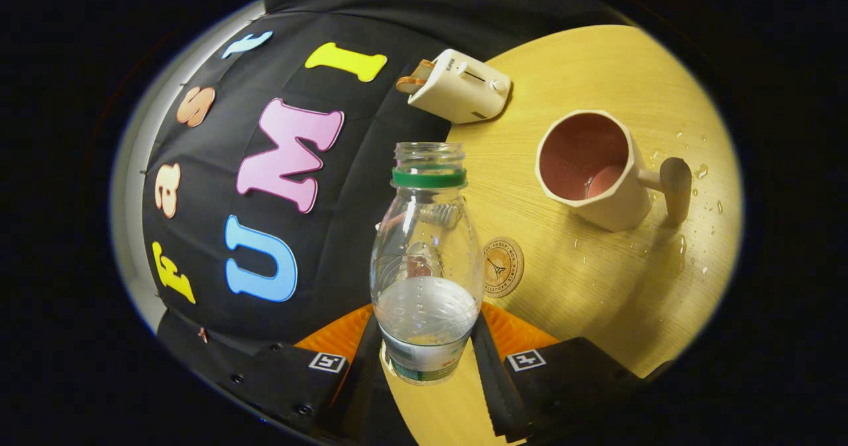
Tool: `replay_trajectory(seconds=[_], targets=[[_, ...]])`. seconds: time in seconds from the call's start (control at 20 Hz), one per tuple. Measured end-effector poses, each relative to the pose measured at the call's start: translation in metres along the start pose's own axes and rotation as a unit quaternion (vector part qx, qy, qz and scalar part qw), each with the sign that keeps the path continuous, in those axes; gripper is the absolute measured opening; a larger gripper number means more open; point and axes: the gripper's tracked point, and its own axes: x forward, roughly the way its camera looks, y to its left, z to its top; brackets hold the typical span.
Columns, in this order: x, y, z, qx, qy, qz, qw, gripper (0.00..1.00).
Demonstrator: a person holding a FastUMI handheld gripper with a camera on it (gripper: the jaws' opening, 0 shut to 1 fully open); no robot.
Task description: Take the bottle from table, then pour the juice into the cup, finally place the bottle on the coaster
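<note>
A clear uncapped bottle (426,260) with a green neck ring, holding a little liquid at its base, is clamped between the fingers of the gripper (427,350), closed onto its sides. Just beyond the bottle a round coaster (503,267) is seen; farther off, a cup (593,171), then a toaster (458,87).

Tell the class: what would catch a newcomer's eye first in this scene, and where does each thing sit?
First, the clear plastic bottle with a green neck ring, uncapped and partly filled, gripped between the fingers of the tool. Beyond it on the round wooden table stands a cream faceted cup with a pink inside, water drops scattered around it. A small round printed coaster lies just beside the bottle, and a white toaster sits at the table's far edge.
</note>
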Motion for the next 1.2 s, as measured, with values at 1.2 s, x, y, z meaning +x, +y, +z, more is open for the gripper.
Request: replay_trajectory(seconds=[1.2], targets=[[0.03,-0.014,0.028,0.267,0.028,-0.019,0.963,0.73]])
